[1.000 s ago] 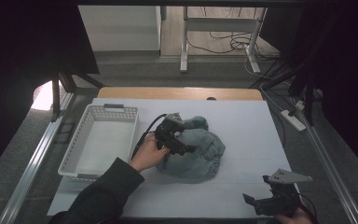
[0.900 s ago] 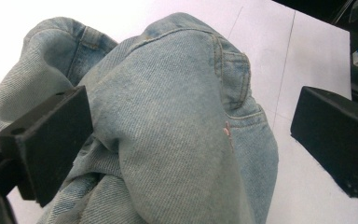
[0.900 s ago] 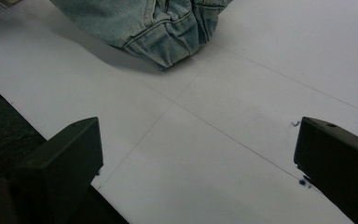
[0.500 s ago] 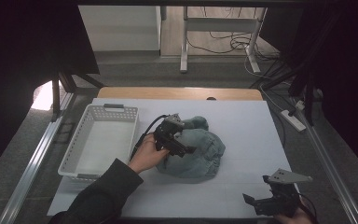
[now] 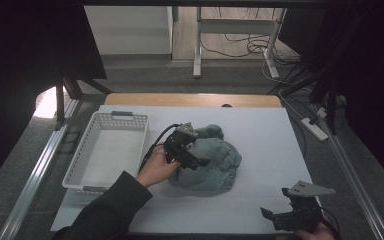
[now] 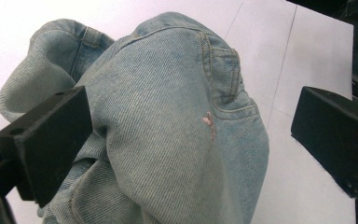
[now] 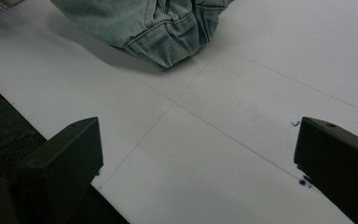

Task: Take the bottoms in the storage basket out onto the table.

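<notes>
A crumpled pair of light blue jeans [image 5: 215,165] lies in a heap at the middle of the white table. My left gripper [image 5: 196,159] rests on the heap's left side, held by a hand in a dark sleeve. In the left gripper view my left gripper [image 6: 191,140] is open, its jaws standing wide on either side of a bulge of the jeans [image 6: 168,116], with the left jaw against the cloth. My right gripper [image 5: 276,217] hovers open near the table's front right corner. In the right gripper view my right gripper [image 7: 198,163] holds nothing, and the jeans [image 7: 158,28] lie well ahead.
A white perforated basket [image 5: 85,165] stands at the table's left, close to the left hand. Bare white tabletop [image 5: 270,145] stretches between the jeans and the right gripper. Table legs and cables sit on the floor beyond the far edge.
The left gripper has shifted only slightly on the jeans. The right gripper has not moved.
</notes>
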Demonstrator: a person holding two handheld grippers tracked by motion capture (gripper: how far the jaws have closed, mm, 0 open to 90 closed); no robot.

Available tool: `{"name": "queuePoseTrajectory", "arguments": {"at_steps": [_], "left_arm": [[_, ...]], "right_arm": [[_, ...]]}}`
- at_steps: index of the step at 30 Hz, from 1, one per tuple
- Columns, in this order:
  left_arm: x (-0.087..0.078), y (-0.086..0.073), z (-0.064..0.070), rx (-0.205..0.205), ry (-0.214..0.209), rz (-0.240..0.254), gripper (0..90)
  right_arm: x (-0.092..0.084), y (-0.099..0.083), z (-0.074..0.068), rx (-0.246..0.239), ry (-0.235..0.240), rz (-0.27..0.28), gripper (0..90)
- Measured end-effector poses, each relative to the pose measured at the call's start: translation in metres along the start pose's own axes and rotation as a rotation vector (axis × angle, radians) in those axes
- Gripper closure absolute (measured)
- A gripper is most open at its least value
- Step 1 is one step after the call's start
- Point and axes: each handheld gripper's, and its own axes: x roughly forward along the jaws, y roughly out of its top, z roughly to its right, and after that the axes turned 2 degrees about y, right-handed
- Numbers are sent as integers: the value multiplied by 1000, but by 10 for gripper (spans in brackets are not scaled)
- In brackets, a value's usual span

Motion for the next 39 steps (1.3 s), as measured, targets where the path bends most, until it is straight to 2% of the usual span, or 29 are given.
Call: {"name": "queuePoseTrajectory", "arguments": {"at_steps": [39], "left_arm": [[-15, -17, 16, -12, -41, -11, 0]], "right_arm": [[-1, 0, 0, 0, -2, 5, 15]]}}
